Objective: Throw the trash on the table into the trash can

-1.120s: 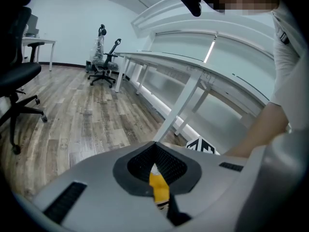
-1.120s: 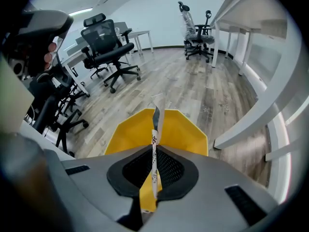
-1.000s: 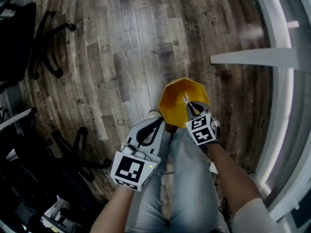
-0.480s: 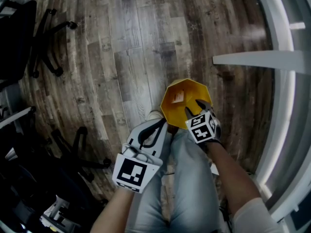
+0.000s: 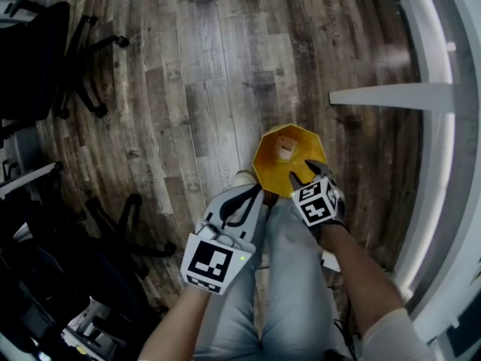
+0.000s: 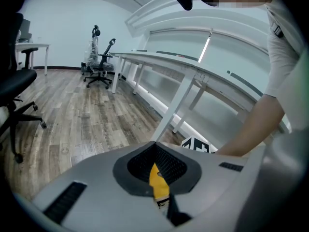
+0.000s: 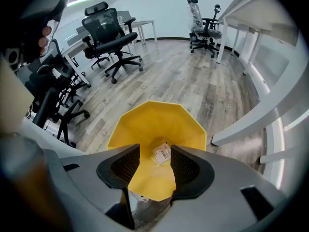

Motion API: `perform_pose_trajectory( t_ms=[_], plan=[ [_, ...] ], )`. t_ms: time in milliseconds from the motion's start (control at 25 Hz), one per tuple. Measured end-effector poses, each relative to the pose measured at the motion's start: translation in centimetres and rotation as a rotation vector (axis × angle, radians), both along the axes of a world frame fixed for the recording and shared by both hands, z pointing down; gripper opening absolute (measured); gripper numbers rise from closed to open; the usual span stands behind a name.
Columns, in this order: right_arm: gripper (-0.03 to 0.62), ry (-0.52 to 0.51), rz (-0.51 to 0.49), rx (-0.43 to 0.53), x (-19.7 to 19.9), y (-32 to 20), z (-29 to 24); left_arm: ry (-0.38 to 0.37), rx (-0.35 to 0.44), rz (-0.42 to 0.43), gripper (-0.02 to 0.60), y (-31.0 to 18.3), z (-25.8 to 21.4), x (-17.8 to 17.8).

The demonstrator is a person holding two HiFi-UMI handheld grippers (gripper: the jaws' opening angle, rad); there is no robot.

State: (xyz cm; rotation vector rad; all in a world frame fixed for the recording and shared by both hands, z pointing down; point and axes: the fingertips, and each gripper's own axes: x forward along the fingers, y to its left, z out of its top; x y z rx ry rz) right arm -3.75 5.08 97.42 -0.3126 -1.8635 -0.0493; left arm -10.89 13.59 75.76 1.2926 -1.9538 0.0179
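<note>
Trash can (image 5: pixel 269 170): yellow, eight-sided and open-topped. It stands on the wood floor (image 5: pixel 188 89) at the person's feet. The right gripper covers its near rim in the head view and in the right gripper view.
Trash (image 7: pixel 162 153): a small pale wrapper lying at the bottom of the trash can. Its dark print is too small to read.
Right gripper (image 5: pixel 307 173): points steeply down over the near right part of the can. Its fingers (image 7: pixel 192 170) have just been opening and stand well apart with nothing between them. The trash shows far below through the gap.
Left gripper (image 6: pixel 155 148): held left of the can, over the person's left thigh. Its fingers (image 6: pixel 170 164) meet at the tips and grip nothing.
Hidden in the left gripper view: the gripper's own body blocks nearly all of the can. Only a yellow sliver shows through the slit behind the tips.
Tabletop (image 6: pixel 193 65): white and long, on slanted white legs, to the right. The left gripper view sees it from below and the head view cuts it off at the right edge, so what lies on it cannot be told.
Office chairs (image 7: pixel 107 30): black, on castors, to the left and far back. The picture edges cut some of them off.
Legs (image 5: pixel 297 277): in light jeans. They cover the floor on the near side of the can.
</note>
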Motion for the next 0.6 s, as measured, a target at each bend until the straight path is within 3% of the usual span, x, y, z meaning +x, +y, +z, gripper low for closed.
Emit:
perform_pose_trajectory(
  t_ms=[160, 320, 440, 600],
  plan=[
    [0.209, -0.019, -0.012, -0.008, -0.3, 0.3, -4.6, 0.005, 0.007, -0.003, 0.000, 0.3, -3.6, 0.1],
    [0.148, -0.020, 0.008, -0.035, 0.0, 0.5, -10.7, 0.033, 0.022, -0.008, 0.002, 0.0, -8.1, 0.3],
    [0.085, -0.052, 0.014, -0.047, -0.2, 0.6, -15.9, 0.019, 0.026, 0.016, 0.002, -0.4, -11.7, 0.4],
    [0.052, -0.138, 0.053, -0.098, -1.6, 0.7, -23.5, -0.014, 0.033, 0.035, 0.002, -0.8, -16.6, 0.2]
  ],
)
